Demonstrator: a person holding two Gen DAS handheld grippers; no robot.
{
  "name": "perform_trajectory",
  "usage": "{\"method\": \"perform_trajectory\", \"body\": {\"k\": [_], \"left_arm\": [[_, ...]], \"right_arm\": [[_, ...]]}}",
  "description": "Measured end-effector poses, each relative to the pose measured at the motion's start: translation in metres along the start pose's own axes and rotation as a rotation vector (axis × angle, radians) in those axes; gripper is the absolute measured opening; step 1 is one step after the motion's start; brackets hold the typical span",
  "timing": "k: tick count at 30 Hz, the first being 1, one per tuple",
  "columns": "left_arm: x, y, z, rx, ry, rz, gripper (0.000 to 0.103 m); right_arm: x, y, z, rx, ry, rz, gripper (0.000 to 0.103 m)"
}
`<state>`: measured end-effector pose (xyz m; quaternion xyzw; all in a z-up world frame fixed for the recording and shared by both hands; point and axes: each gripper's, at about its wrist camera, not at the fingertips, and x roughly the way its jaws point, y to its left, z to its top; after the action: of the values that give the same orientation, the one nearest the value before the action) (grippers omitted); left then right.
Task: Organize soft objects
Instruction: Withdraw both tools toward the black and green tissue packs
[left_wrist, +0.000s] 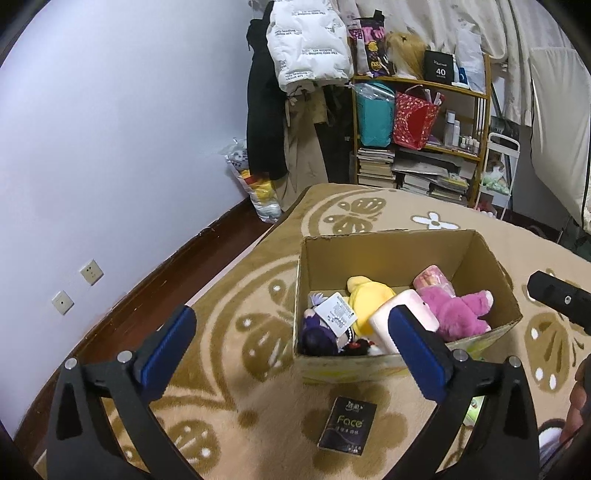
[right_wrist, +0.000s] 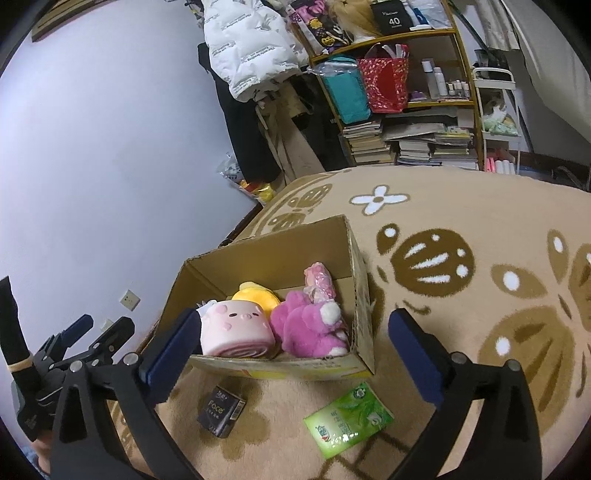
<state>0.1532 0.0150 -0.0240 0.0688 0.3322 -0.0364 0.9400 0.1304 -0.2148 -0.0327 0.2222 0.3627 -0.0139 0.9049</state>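
Observation:
An open cardboard box (left_wrist: 388, 258) sits on the patterned carpet. It holds a yellow plush (left_wrist: 369, 299), a bright pink plush (left_wrist: 461, 310), a pale pink pig roll pillow (right_wrist: 236, 328), a purple-haired doll (left_wrist: 317, 332) with a paper tag, and a pink wrapped item (left_wrist: 432, 282). My left gripper (left_wrist: 291, 321) is open in front of the box with nothing between its blue pads. My right gripper (right_wrist: 293, 325) is also open and empty, just before the box's (right_wrist: 266, 258) near wall. On the carpet lie a black tissue pack (left_wrist: 347, 424) and a green tissue pack (right_wrist: 347, 417).
A crowded shelf (left_wrist: 421, 122) with books, bags and bottles stands at the back, beside hanging coats (left_wrist: 266, 110). A plastic bag (left_wrist: 258, 192) lies by the wall. Dark wooden floor (left_wrist: 147, 295) borders the carpet on the left. The left gripper (right_wrist: 101, 326) shows at the right view's left edge.

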Motion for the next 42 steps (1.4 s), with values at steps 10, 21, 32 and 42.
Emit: {"method": "perform_trajectory", "body": {"k": [10,21,32,42], "left_arm": [[-0.034,0.014,-0.002,-0.038,-0.032,0.002,0.103],[-0.051,0.020,-0.019,-0.046,0.002,-0.007,0.103],[-0.015,0.009,-0.036,-0.006,0.149,-0.028,0.103],[0.019,0.003,-0.046,0.006,0.258,-0.019,0.103]], "right_arm": [[-0.031,0.005,-0.003,-0.002,-0.023,0.009,0.103],[-0.050,0.013,-0.015,-0.082,-0.031,-0.045,0.103],[-0.022,0.005,-0.031,-0.104,0.046,-0.089,0.103],[0.007,0.000,-0.046,-0.113,0.127,-0.134,0.103]]}}
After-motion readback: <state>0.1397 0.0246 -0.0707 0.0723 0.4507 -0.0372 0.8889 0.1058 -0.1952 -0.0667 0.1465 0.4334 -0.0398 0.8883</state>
